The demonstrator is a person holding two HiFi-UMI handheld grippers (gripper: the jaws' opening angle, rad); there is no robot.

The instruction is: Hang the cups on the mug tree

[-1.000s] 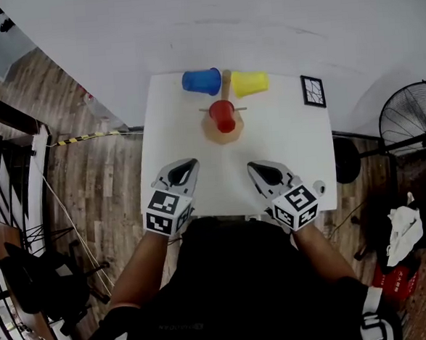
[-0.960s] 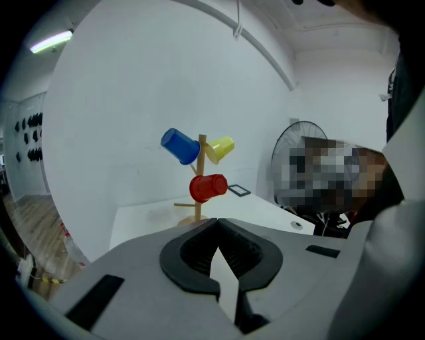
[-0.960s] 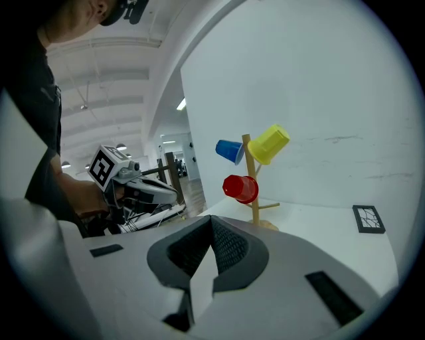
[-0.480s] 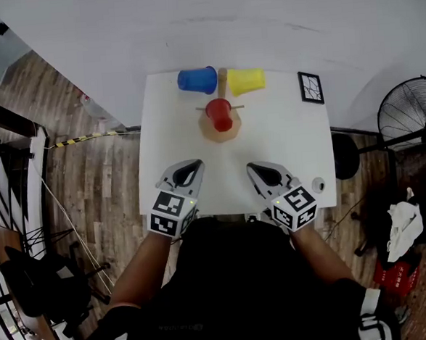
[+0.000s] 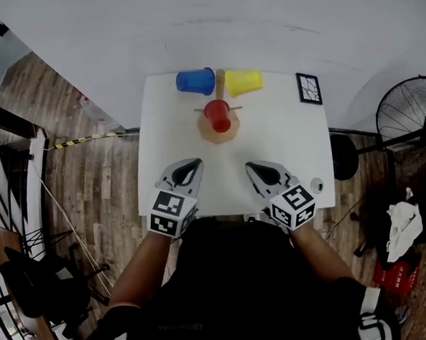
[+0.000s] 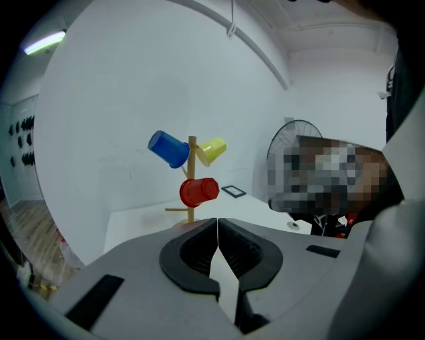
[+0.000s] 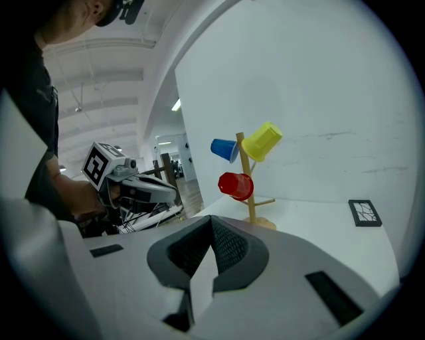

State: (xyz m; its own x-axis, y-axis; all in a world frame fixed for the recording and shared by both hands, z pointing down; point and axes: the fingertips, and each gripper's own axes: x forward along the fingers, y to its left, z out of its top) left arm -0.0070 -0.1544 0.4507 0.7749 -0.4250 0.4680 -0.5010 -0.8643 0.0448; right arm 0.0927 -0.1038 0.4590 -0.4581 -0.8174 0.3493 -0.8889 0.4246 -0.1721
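Observation:
A wooden mug tree (image 5: 221, 131) stands at the far middle of the white table (image 5: 283, 139). A blue cup (image 5: 195, 81), a yellow cup (image 5: 245, 81) and a red cup (image 5: 218, 115) hang on its pegs. The same tree (image 6: 192, 192) with blue cup (image 6: 169, 149), yellow cup (image 6: 212, 150) and red cup (image 6: 198, 191) shows in the left gripper view. My left gripper (image 5: 192, 164) is shut and empty over the table's near edge. My right gripper (image 5: 251, 167) is shut and empty beside it, well short of the tree (image 7: 251, 192).
A small black-framed picture (image 5: 310, 89) lies at the table's far right corner. A small round white thing (image 5: 316, 185) sits at the near right edge. A standing fan (image 5: 409, 112) is on the floor at the right, a white wall behind the table.
Both grippers have stayed where they were, shut. The cups and tree have shifted slightly in the picture only because the head camera moved.

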